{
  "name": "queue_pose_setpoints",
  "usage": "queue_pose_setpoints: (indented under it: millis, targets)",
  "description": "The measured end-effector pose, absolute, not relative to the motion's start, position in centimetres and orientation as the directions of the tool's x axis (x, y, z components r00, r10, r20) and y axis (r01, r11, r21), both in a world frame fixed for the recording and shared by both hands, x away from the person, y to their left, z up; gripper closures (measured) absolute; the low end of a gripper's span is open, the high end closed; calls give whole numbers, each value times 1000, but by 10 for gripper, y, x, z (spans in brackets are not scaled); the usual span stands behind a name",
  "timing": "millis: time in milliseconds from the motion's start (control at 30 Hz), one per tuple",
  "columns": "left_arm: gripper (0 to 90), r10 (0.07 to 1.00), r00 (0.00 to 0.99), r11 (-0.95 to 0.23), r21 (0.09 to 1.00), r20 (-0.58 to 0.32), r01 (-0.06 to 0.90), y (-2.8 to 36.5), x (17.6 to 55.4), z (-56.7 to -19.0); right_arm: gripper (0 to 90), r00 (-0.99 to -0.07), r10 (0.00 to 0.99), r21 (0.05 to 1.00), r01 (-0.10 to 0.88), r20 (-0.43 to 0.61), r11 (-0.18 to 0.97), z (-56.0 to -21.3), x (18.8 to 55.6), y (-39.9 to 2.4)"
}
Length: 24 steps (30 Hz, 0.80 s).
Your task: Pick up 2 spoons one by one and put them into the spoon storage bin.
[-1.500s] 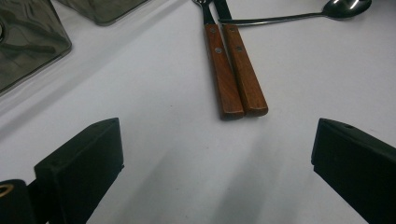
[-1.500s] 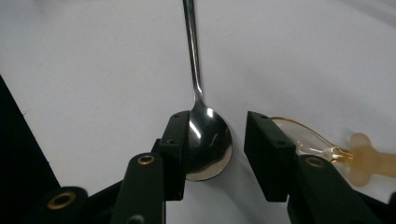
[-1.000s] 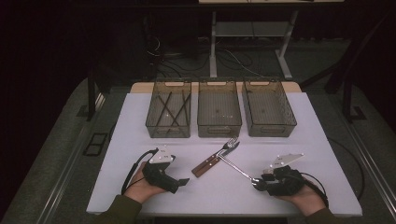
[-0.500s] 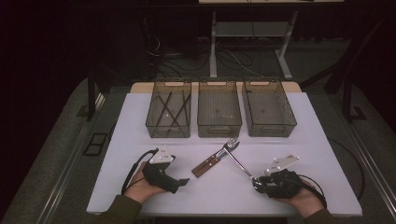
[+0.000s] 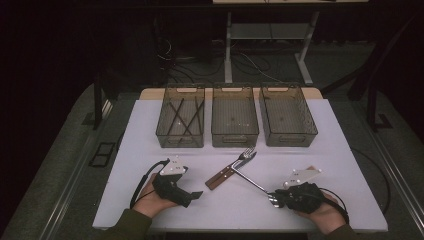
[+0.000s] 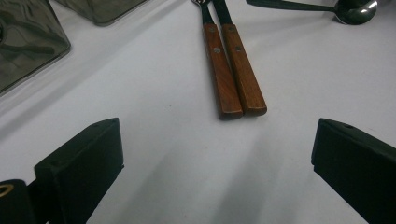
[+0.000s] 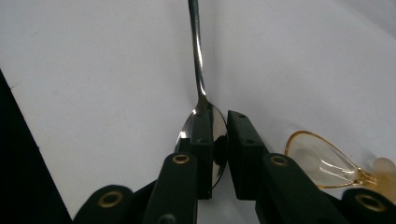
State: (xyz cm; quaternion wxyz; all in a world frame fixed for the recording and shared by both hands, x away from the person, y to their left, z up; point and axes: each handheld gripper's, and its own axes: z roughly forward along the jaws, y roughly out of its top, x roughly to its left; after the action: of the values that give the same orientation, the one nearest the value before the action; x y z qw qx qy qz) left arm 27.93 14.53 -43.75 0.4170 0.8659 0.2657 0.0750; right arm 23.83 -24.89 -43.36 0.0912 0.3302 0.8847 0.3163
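No readable text

No lettering, label, brand, number or sign can be read on anything; the bins, cutlery, table and gripper plates all look unmarked at this sharpness, in any of the views.

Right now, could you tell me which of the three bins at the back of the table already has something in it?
The left bin: dark thin sticks lie crossed inside it. The middle bin and the right bin look bare.
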Motion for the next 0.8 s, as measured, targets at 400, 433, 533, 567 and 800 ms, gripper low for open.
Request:
queue_pose_setpoints:
  millis: [400,433,533,567,800]
  targets:
    - [7,508,856,-504,773,-97,386,145,278,-438,883,-776,624,645,525,93,556,-430,238,-248]
    - [7,508,856,-502,774,-98,386,145,278,-438,883,-774,626,645,528,98,552,-430,238,-248]
    - [7,507,855,-490,780,-107,388,146,278,-438,883,-777,621,646,526,102,553,-429,238,-250]
    - [6,509,854,-484,783,-112,391,146,277,-438,883,-776,622,652,528,109,544,-428,238,-250]
    - [3,510,852,-472,790,-119,392,149,274,-439,883,-753,648,672,538,113,509,-421,244,-255]
